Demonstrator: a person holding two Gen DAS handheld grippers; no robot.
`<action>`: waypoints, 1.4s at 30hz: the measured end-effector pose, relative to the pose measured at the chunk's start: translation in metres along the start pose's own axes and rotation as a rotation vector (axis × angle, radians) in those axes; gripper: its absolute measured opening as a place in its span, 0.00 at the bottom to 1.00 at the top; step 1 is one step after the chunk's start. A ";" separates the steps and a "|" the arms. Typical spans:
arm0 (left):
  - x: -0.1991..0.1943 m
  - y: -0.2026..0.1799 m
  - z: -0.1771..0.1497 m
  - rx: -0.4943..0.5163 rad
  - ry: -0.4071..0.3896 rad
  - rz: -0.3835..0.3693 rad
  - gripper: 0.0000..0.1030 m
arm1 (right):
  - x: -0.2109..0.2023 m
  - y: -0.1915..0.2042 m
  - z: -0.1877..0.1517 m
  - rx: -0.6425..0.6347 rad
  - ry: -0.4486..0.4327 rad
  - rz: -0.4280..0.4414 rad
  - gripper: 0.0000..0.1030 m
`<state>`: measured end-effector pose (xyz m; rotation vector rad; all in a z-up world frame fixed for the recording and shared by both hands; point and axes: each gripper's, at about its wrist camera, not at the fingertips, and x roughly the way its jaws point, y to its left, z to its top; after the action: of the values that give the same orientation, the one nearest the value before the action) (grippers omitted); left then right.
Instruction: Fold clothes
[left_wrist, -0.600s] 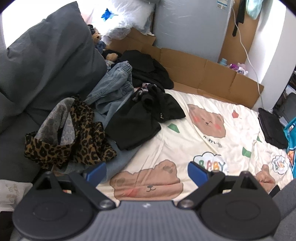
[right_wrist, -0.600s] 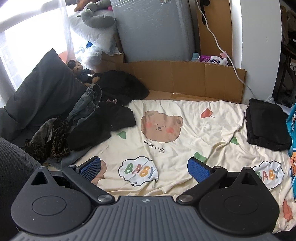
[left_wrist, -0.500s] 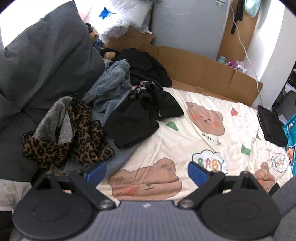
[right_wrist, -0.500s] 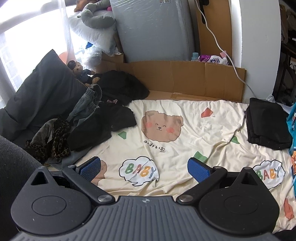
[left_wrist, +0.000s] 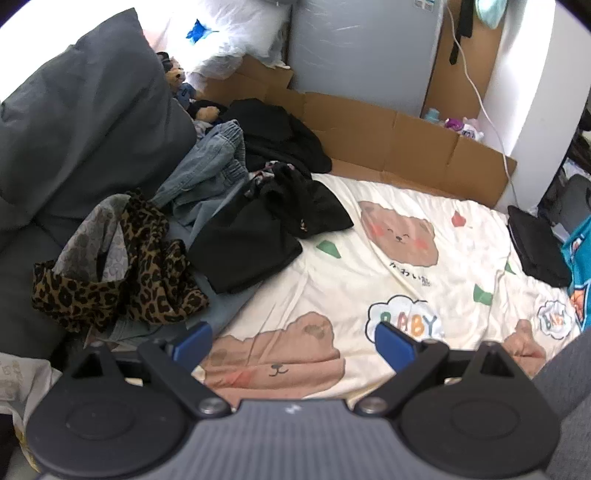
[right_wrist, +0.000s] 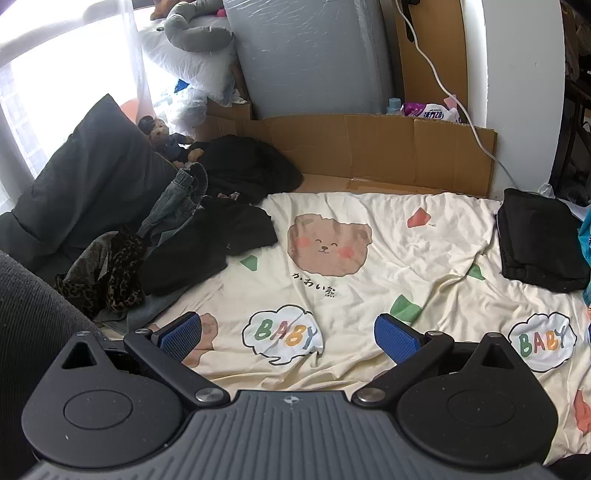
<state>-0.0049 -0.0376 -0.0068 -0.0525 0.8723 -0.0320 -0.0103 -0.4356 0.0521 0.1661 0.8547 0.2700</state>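
Note:
A heap of unfolded clothes lies at the left of the bed: a leopard-print garment (left_wrist: 122, 273) (right_wrist: 110, 266), blue jeans (left_wrist: 207, 173) (right_wrist: 177, 199) and black garments (left_wrist: 258, 229) (right_wrist: 207, 247). A folded black garment (left_wrist: 535, 243) (right_wrist: 539, 240) rests at the bed's right edge. My left gripper (left_wrist: 293, 343) hovers open above the cream bear-print sheet (left_wrist: 369, 280), just right of the heap. Over the sheet's middle (right_wrist: 369, 280), my right gripper (right_wrist: 288, 336) also stands open. Neither holds anything.
A dark grey pillow (left_wrist: 85, 136) leans behind the heap. A teddy bear (left_wrist: 181, 88) and another black garment (left_wrist: 280, 133) lie at the back. Brown cardboard (right_wrist: 388, 147) lines the wall, with a grey panel (right_wrist: 306, 55) and white cable (right_wrist: 443, 85) above.
The left gripper's view has drifted slightly, so the clothes heap sits a little higher and further left. The right gripper has hardly moved. Both stay open.

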 end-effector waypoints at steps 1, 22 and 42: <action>-0.001 -0.001 0.000 -0.001 -0.006 0.007 0.93 | 0.002 0.000 -0.001 0.001 0.002 0.000 0.99; 0.001 -0.006 -0.008 0.036 -0.030 0.004 0.93 | 0.005 0.000 -0.008 0.002 0.012 0.014 0.99; 0.003 -0.003 -0.002 0.025 -0.019 0.013 0.93 | 0.013 -0.001 0.000 0.007 0.015 0.019 0.99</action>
<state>-0.0040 -0.0411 -0.0103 -0.0235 0.8532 -0.0299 -0.0021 -0.4323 0.0425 0.1792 0.8689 0.2864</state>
